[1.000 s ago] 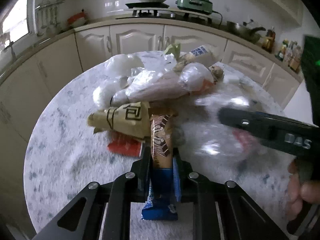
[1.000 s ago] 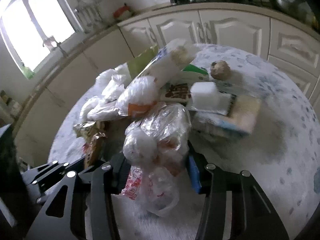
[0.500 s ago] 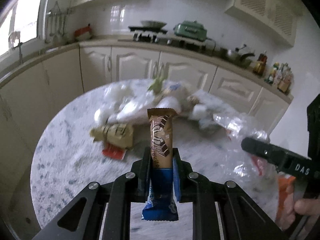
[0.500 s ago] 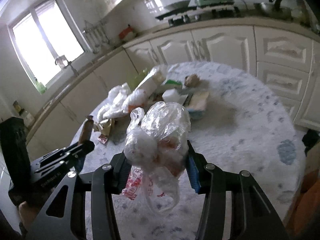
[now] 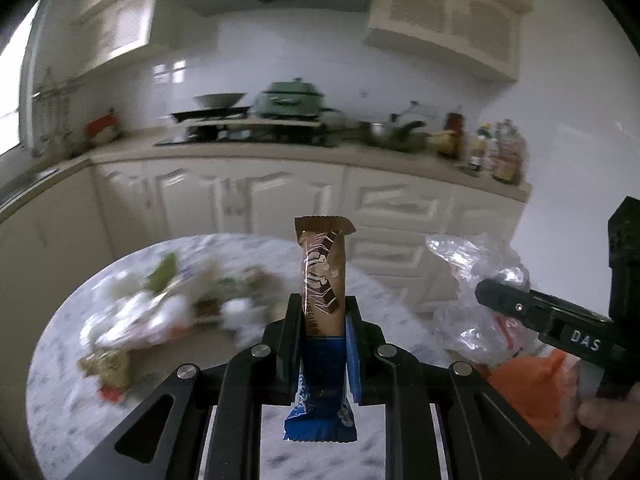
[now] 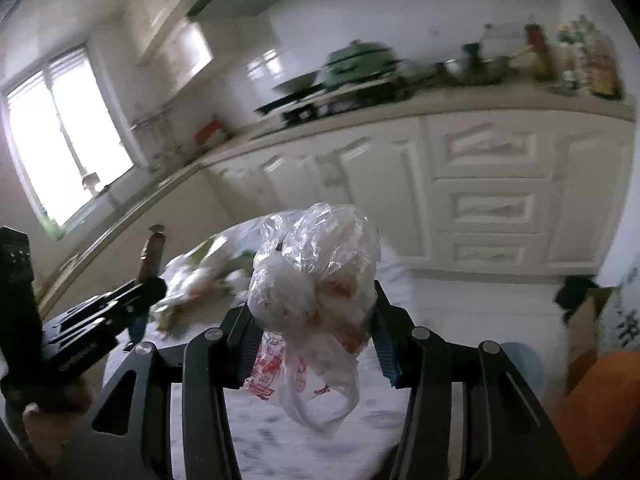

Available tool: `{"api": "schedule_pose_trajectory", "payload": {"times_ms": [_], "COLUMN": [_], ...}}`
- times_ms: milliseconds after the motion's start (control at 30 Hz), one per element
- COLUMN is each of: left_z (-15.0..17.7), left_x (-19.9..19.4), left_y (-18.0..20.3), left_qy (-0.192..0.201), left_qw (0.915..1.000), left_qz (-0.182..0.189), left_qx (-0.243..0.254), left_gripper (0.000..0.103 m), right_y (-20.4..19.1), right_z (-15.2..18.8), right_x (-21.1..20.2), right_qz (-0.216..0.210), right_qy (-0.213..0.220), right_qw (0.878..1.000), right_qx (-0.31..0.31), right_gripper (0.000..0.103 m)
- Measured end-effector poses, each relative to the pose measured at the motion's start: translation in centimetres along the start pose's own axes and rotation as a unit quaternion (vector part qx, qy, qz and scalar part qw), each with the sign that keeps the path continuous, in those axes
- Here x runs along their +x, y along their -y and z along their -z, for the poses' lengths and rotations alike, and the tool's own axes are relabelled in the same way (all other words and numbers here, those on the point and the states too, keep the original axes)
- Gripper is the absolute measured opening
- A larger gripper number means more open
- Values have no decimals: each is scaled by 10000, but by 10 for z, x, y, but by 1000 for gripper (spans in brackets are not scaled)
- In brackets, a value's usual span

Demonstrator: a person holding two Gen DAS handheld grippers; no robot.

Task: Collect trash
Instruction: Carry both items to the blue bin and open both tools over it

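My left gripper (image 5: 322,312) is shut on a brown and blue snack wrapper (image 5: 322,276) that stands upright between its pads, lifted above the round marble table (image 5: 60,380). My right gripper (image 6: 310,312) is shut on a crumpled clear plastic bag (image 6: 316,276) with white and red scraps inside; its loose end hangs below the jaws. In the left wrist view the right gripper (image 5: 500,300) and the plastic bag (image 5: 472,292) show at the right. In the right wrist view the left gripper (image 6: 148,284) and the wrapper (image 6: 154,250) show at the left. A blurred trash pile (image 5: 160,316) lies on the table.
White kitchen cabinets (image 5: 240,200) and a counter with a green pot (image 5: 290,100), a wok and bottles (image 5: 496,152) run behind the table. A window (image 6: 68,136) is at the left. A cardboard box (image 6: 584,320) and something orange (image 6: 592,400) are at the right.
Both grippers have risen and pulled back from the trash pile, each carrying its item. The pile now sits lower and farther off, and more of the kitchen wall shows.
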State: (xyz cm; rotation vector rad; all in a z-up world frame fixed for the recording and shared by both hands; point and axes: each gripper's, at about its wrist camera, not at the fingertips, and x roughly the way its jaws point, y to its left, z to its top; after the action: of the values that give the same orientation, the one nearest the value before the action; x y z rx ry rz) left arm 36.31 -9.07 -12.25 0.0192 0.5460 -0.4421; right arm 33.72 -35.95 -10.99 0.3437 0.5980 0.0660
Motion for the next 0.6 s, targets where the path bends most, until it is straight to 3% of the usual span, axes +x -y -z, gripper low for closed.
{"api": "schedule_pose_trajectory", "payload": {"times_ms": [300,467,600], "left_z": [-44,-51,-47], "left_x": [101,173,232], "left_y": [81,138,172], "left_qy": [-503,-1187,-1686], "left_qw": [9928,9794,9690], "left_qz": [954,1450,1570], "left_qx": [530,759,888], "left_gripper": [15,15,15], "right_y": [126,193,238], "right_z": [-8,7,23], "right_x": [-16,-1,14], "right_qz": [1130,1560,1709], "right_qy": [11,-294,-535], "right_qw": [9913,9806,9726], "right_qx": [674,1147,1486], "right_gripper": [49,49,49]}}
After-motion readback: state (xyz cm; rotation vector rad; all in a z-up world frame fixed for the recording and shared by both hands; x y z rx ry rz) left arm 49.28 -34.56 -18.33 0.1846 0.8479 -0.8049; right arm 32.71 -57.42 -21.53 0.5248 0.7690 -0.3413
